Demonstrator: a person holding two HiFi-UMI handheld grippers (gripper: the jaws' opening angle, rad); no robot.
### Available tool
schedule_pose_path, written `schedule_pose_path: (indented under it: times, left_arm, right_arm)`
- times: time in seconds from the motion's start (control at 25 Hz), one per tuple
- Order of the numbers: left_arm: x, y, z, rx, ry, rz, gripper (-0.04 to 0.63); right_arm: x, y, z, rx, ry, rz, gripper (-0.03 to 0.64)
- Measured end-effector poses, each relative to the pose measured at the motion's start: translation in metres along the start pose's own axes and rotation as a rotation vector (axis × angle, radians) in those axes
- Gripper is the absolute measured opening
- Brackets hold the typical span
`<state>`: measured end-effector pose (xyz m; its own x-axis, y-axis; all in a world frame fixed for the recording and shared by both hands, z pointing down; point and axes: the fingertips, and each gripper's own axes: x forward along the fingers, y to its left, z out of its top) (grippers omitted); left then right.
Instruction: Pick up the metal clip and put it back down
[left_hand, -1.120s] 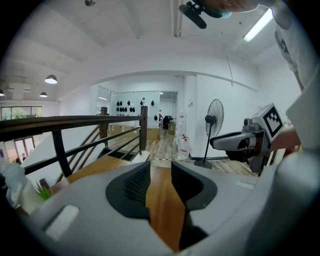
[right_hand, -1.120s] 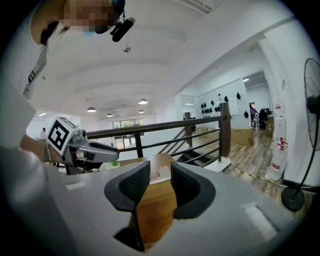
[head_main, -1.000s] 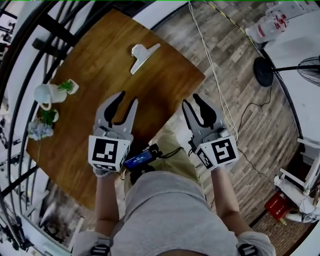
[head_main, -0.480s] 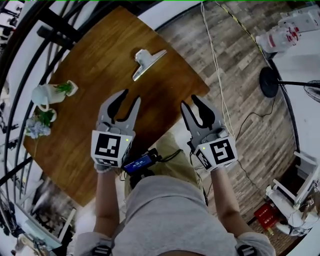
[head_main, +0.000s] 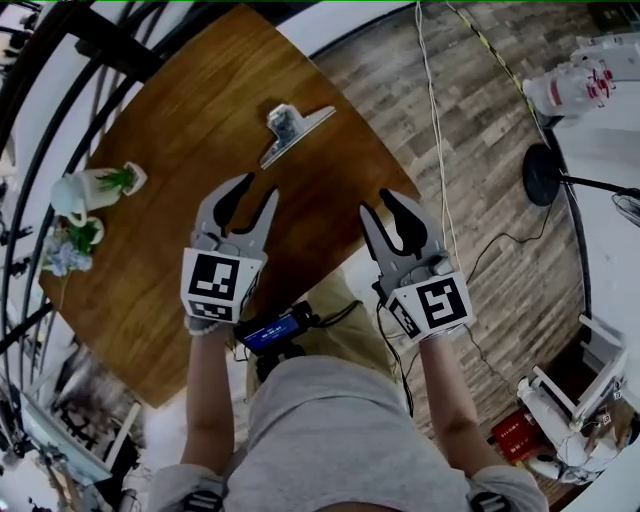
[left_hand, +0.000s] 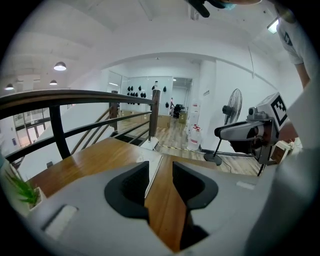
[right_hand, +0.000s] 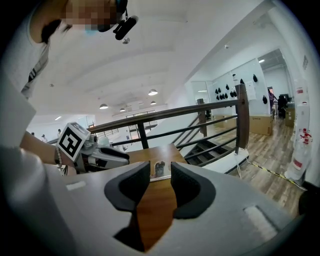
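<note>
The metal clip (head_main: 290, 131) lies flat on the brown wooden table (head_main: 180, 110), toward its far right corner. My left gripper (head_main: 258, 187) hovers over the table short of the clip. Its jaws have just been opening wider and nothing sits between the pads. In the left gripper view the clip (left_hand: 152, 175) shows ahead, through the gap of the left gripper (left_hand: 160, 166). My right gripper (head_main: 379, 202) is open and empty at the table's right edge. In the right gripper view the clip (right_hand: 159, 168) lies farther along the table, beyond the right gripper (right_hand: 160, 176).
A white mug with a green plant (head_main: 88, 188) and a small bunch of blue flowers (head_main: 62, 255) stand at the table's left. A black railing (head_main: 60, 90) runs behind the table. Cables (head_main: 435, 130) and a fan base (head_main: 545, 170) are on the wood floor at right.
Both grippers have moved forward and down toward the clip. The left jaws stand a little wider. The clip has not moved on the table.
</note>
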<state>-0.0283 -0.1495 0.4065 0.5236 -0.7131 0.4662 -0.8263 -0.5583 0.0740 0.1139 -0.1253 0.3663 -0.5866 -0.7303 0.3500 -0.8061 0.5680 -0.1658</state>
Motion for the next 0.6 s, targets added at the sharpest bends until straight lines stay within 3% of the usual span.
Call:
schedule_pose_path:
  times: [0.6]
  left_arm:
    - [0.052, 0.021, -0.041, -0.061, 0.112, 0.003, 0.155]
  right_arm:
    - [0.033, -0.022, -0.017, 0.003, 0.047, 0.039, 0.126]
